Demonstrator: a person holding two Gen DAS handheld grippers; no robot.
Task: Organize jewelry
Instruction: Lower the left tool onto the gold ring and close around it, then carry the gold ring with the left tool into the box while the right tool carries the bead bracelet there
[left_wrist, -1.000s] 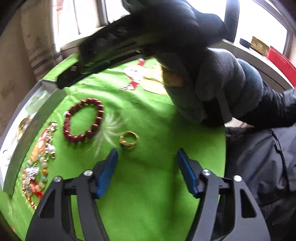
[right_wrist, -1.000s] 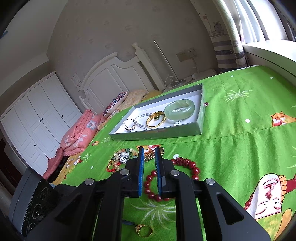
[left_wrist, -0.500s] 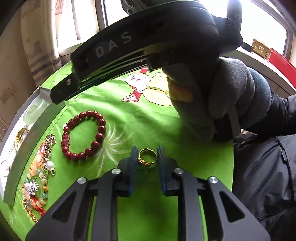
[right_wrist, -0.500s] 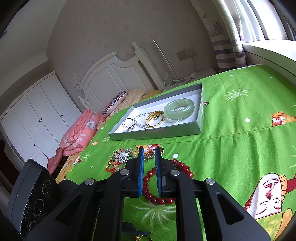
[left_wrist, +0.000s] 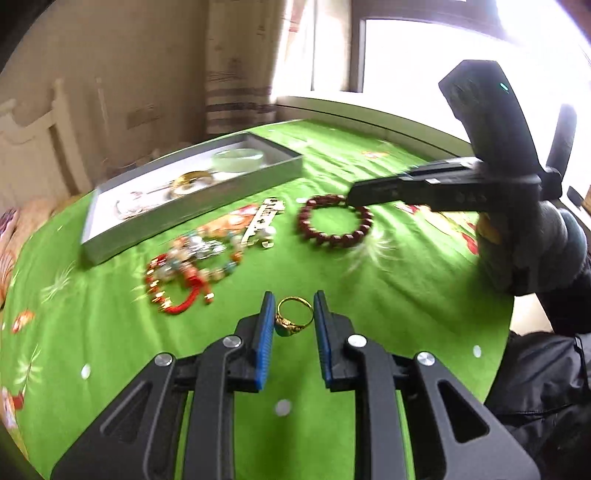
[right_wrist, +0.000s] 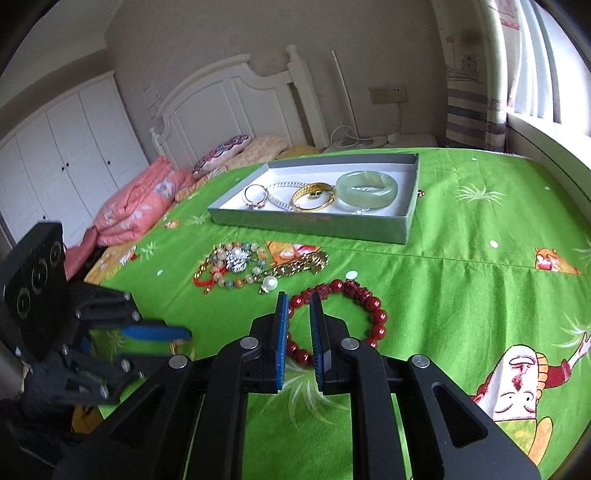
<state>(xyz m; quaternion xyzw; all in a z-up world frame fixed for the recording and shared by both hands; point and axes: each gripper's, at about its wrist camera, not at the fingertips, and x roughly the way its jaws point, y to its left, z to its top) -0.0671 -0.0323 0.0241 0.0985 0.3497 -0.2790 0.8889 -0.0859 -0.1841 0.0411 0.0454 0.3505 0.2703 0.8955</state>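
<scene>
In the left wrist view, our left gripper (left_wrist: 294, 314) is at the lower centre of the frame, and its two blue pads are pressed on the gold ring (left_wrist: 293, 317), one on each side, so it grips the ring. The ring appears lifted a little above the green bedsheet (left_wrist: 406, 295), but the picture is blurred and we cannot be sure. In the upper left lies the grey tray (left_wrist: 192, 206), with a pale green bangle (left_wrist: 238, 159) and a gold bangle (left_wrist: 192, 181) inside. Below the tray, at centre left, there is a mixed pile of beaded jewelry (left_wrist: 192, 266). The red bead bracelet (left_wrist: 334, 221) lies right of centre. Our right gripper (left_wrist: 406, 188) comes in from the right side, with its tip above the upper edge of this bracelet.

In the right wrist view, our right gripper (right_wrist: 297, 325) is at the lower centre. Its pads are almost together with only a narrow gap, and they hold nothing. Just behind them lies the red bead bracelet (right_wrist: 354, 310) on the sheet. The beaded pile (right_wrist: 243, 266) is above it and to the left, and the tray (right_wrist: 317, 225) is at the upper centre, with a small ring (right_wrist: 255, 195), a silver chain (right_wrist: 282, 195), the gold bangle (right_wrist: 314, 195) and the green bangle (right_wrist: 367, 188). The left gripper (right_wrist: 173, 341) appears at the lower left.
</scene>
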